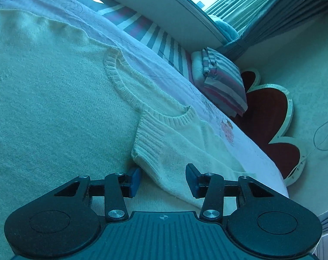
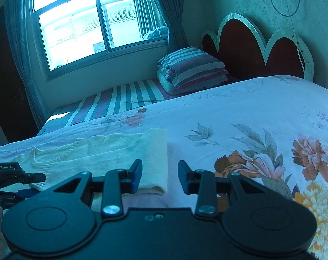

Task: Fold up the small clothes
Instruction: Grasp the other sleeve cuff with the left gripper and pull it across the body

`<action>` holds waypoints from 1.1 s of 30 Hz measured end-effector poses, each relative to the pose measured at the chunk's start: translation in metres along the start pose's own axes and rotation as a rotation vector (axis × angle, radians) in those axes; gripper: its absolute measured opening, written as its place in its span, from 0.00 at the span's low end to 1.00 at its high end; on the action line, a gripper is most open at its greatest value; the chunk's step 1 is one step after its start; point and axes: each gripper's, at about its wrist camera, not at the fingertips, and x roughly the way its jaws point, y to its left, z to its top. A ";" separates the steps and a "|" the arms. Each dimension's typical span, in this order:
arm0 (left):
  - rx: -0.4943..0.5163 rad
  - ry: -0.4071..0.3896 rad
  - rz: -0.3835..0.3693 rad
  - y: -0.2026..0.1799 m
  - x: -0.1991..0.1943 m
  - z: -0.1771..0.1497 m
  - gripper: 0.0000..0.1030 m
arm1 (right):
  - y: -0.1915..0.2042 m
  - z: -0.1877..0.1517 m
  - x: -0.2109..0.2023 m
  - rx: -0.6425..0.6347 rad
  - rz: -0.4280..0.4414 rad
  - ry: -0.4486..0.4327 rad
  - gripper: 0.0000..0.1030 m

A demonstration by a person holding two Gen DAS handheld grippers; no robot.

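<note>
The left claw [image 1: 164, 181] sits low over the sweater [image 1: 55, 99], its jaws partly apart around a folded-in sleeve; the left pad is tucked under the sleeve's edge and the right pad stands clear above the knit, so nothing is pinched. The right claw [image 2: 159, 176] hovers at the sweater's [image 2: 112, 153] folded right edge, jaws partly apart, the left pad over the cloth and the right pad over the bedspread [image 2: 250, 117], gripping nothing. The left claw's body shows at the left edge of the right wrist view.

The sweater is cream knit with a ribbed neckline [image 1: 118, 75] and ribbed cuff [image 1: 151, 134], lying flat on the bed. The bedspread is pale with large flowers. Beyond it lie a striped sheet [image 2: 120, 101], a folded striped quilt [image 2: 192, 67], a scalloped red headboard [image 2: 257, 49], and a curtained window [image 2: 81, 21].
</note>
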 end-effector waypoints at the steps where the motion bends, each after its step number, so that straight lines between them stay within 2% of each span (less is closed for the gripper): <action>1: 0.010 -0.005 -0.001 -0.001 0.004 0.002 0.39 | -0.002 0.000 0.001 0.004 -0.002 0.004 0.36; 2: 0.021 -0.005 0.006 -0.002 0.008 0.002 0.20 | -0.003 -0.001 0.001 0.008 -0.003 0.008 0.36; 3: 0.030 0.005 0.014 -0.002 0.012 0.001 0.06 | -0.006 -0.001 0.002 0.013 -0.005 0.012 0.36; 4: 0.034 0.023 0.022 0.000 0.016 0.002 0.02 | -0.007 -0.001 0.003 0.014 -0.006 0.014 0.36; 7: 0.078 0.002 0.015 -0.005 0.010 0.004 0.02 | -0.009 0.000 0.003 0.012 -0.008 0.016 0.36; 13: 0.145 -0.053 0.003 -0.009 -0.022 0.031 0.02 | -0.005 0.000 0.008 0.021 -0.008 0.021 0.36; 22: 0.141 -0.099 0.046 0.040 -0.054 0.063 0.02 | 0.011 -0.006 0.016 0.007 -0.008 0.036 0.36; 33: 0.121 -0.112 0.081 0.083 -0.068 0.074 0.02 | 0.036 -0.013 0.035 -0.015 -0.006 0.057 0.36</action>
